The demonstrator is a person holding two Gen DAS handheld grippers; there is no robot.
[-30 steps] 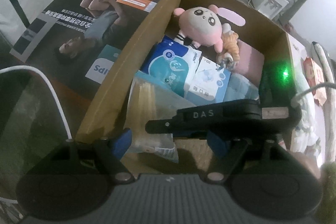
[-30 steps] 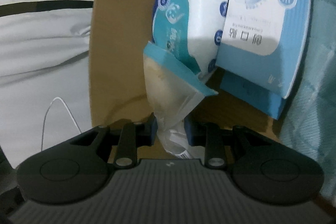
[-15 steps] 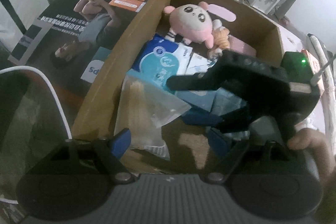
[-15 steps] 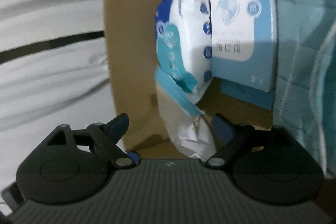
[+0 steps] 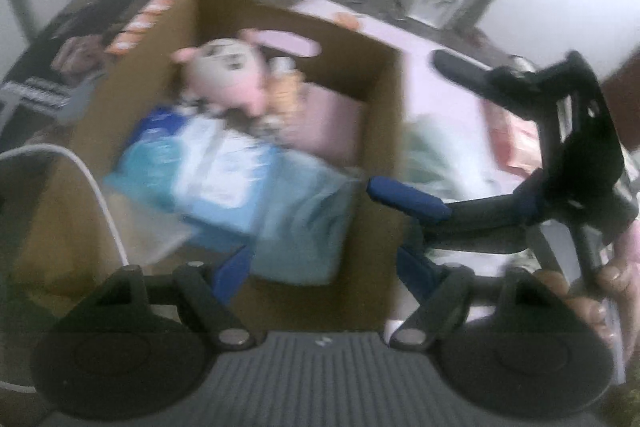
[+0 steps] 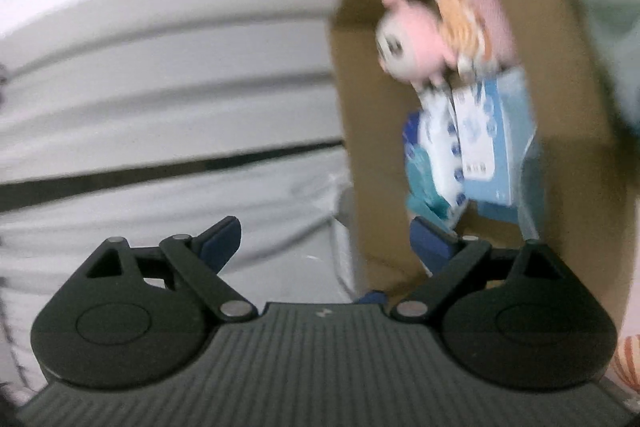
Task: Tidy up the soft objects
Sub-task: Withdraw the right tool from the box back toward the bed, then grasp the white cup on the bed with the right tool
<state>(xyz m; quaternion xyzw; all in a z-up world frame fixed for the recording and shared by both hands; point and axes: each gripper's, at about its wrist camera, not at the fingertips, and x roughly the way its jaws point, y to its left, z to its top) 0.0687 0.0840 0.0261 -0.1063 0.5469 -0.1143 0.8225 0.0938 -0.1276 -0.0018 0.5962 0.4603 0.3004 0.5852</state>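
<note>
Inside cardboard box (image 5: 384, 95): pink plush toy (image 5: 228, 75) at the far end, an orange-and-white plush just beside it; both views blurred.
Packs: white-and-blue wipes pack (image 6: 436, 147) and light blue packet (image 6: 496, 143) side by side, nearer than the plush.
Cloth: pale blue folded cloth (image 5: 304, 219) at the near right of the box.
Right gripper (image 6: 326, 241): jaws have just been opening, now spread wide, nothing between them; outside the box wall.
Left gripper (image 5: 324, 267): fingers apart, empty, above the near box edge.
Surroundings: white cable (image 5: 100, 195) left of the box; a hand (image 5: 596, 295) grips the right gripper's handle.
</note>
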